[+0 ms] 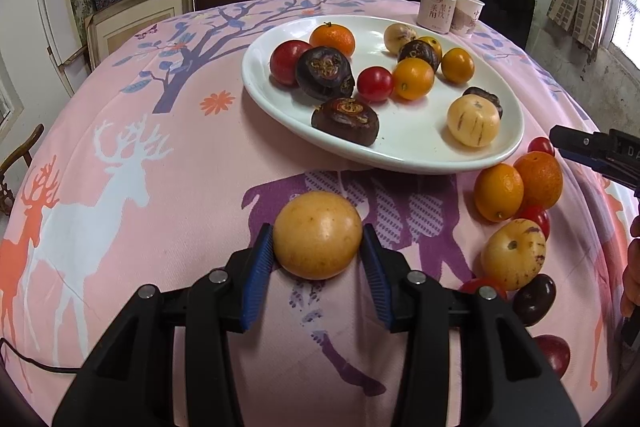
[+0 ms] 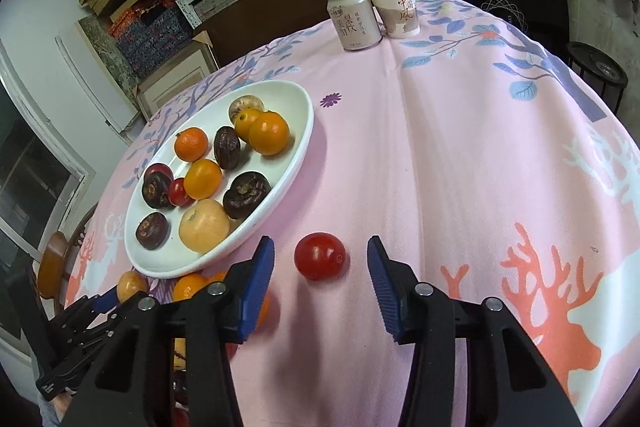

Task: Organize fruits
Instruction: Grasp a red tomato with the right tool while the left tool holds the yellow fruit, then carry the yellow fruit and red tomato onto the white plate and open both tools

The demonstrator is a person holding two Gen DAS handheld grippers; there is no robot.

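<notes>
Left hand-held gripper [image 1: 318, 247]: clamped on a round yellow fruit [image 1: 318, 235], both blue pads pressed to its flanks, the fruit held just short of the near rim of the white plate [image 1: 384, 163]. The plate already carries mandarins, dark water chestnuts, red tomatoes and pale striped fruits. To its right, a loose cluster of fruit [image 1: 516, 219] lies on the pink cloth of the bench [image 1: 160, 187] (oranges, a speckled yellow one, small red and dark ones), just beside the plate's rim.

Right hand-held gripper [image 2: 320, 263]: jaws stand apart, not pressing on anything. A red tomato [image 2: 320, 256] lies on the cloth between them, with clear gaps on both sides and rather nearer the left pad. A can [image 2: 354, 21] and a paper cup [image 2: 394, 9] stand well apart at the far edge.

Assessment: the step in hand appears to be placing the yellow fruit and securing the tomato. Recommended: centre the tomato between the pads before closing, squeeze gently since the skin likely bruises, and set the yellow fruit into a bare patch of the plate so nothing rolls off.
</notes>
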